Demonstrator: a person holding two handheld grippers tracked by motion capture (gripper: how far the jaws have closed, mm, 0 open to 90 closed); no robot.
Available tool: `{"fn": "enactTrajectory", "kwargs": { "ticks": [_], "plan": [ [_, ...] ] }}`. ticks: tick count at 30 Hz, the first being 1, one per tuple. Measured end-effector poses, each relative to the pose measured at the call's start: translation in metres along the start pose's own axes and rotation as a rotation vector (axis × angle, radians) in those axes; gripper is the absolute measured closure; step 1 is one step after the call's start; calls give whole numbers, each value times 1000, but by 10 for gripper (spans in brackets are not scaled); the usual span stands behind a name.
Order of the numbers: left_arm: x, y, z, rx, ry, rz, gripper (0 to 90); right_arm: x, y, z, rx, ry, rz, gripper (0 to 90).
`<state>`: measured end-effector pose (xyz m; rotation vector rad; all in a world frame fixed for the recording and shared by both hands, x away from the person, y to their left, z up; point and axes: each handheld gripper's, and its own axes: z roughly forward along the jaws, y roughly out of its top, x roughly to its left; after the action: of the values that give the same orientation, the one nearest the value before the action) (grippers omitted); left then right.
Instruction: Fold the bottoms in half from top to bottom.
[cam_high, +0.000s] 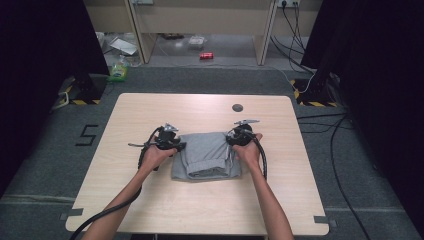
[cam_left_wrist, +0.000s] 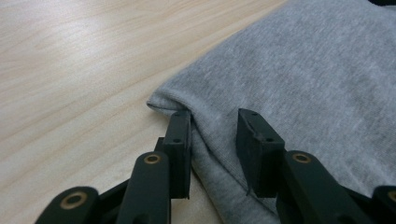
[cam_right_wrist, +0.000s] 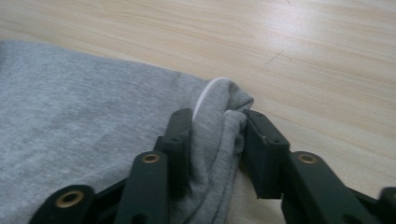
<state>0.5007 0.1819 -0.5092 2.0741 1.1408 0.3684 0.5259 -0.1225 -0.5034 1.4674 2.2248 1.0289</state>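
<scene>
Left gripper (cam_left_wrist: 212, 128): jaws straddled the near corner of the folded grey jersey garment (cam_left_wrist: 299, 88), cloth bunched between them, pads apparently not clamped.
Right gripper (cam_right_wrist: 217, 123): jaws clenched on the opposite corner, bunching a fold and white drawstring (cam_right_wrist: 205, 95).
Progress: garment already folded compactly; probably another fold or shift remained.
Containers: none beyond the jaws, on the light wooden table (cam_high: 150, 107).

Bare table (cam_high: 150, 115) rings the grey garment (cam_high: 207, 155), apparently unobstructed.
</scene>
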Motion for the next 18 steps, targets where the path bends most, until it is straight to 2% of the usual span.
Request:
{"fn": "enactTrajectory", "kwargs": {
  "ticks": [3,15,18],
  "plan": [
    [1,0,0,2,-6,-3,646,-3,-1,0,-2,-6,23,541],
    [1,2,0,17,1,4,620,-2,-2,-3,-7,-35,14,471],
    [2,3,0,21,4,-2,603,-1,0,-4,-2,-37,26,454]
  ]
}}
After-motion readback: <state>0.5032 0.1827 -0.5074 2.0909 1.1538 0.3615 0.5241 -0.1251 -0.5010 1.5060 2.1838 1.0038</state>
